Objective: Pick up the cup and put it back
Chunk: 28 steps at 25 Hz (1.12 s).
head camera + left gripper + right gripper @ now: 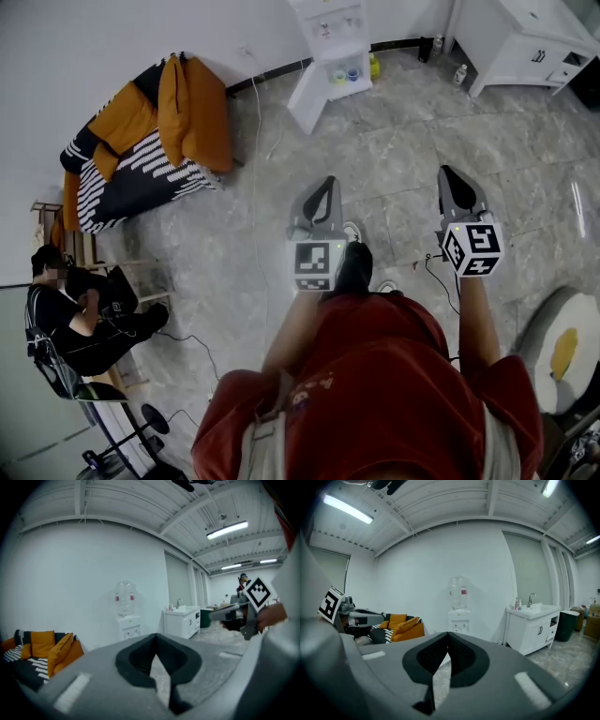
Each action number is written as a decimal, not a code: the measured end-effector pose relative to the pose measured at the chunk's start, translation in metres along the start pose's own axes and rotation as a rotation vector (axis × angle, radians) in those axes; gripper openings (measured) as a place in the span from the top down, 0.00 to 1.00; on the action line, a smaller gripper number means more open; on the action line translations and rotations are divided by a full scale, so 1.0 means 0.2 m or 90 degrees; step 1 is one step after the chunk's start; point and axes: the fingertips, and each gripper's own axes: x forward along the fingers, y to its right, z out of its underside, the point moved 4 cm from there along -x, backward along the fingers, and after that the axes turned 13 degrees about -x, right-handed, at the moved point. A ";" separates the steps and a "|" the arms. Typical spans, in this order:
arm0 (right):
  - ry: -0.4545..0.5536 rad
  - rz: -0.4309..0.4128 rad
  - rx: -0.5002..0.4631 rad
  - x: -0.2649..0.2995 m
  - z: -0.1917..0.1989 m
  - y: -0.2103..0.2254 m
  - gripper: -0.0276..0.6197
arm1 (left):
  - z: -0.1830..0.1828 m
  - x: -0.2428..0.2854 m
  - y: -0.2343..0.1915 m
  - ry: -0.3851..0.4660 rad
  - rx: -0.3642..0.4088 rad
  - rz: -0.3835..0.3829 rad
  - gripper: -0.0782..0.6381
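Two small cups [346,75] stand on the shelf of a white water dispenser [330,42] against the far wall; I cannot make them out in the gripper views. My left gripper [326,184] and right gripper [446,172] are held side by side over the tiled floor, pointing toward that dispenser and well short of it. Both are shut with nothing between their jaws. In the left gripper view the closed tips [156,635] line up just right of the dispenser [126,617]. In the right gripper view the closed tips [448,633] sit below the dispenser [459,613].
An orange and striped sofa [141,141] stands at the far left wall. A white sink cabinet [530,47] is at the far right. A person [75,319] sits at the left edge. Cables trail over the floor [253,187]. A round grey seat [562,352] is near right.
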 end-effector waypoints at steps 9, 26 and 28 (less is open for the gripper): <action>0.002 0.001 -0.026 0.74 -0.31 0.03 0.96 | -0.25 0.47 -0.57 0.012 0.004 -0.002 0.89; -0.006 0.005 -0.031 1.57 -0.51 0.14 0.96 | -0.43 1.09 -1.19 0.028 -0.022 -0.013 0.89; -0.009 0.002 -0.023 1.64 -0.47 0.19 0.96 | -0.41 1.17 -1.21 0.019 -0.026 -0.023 0.89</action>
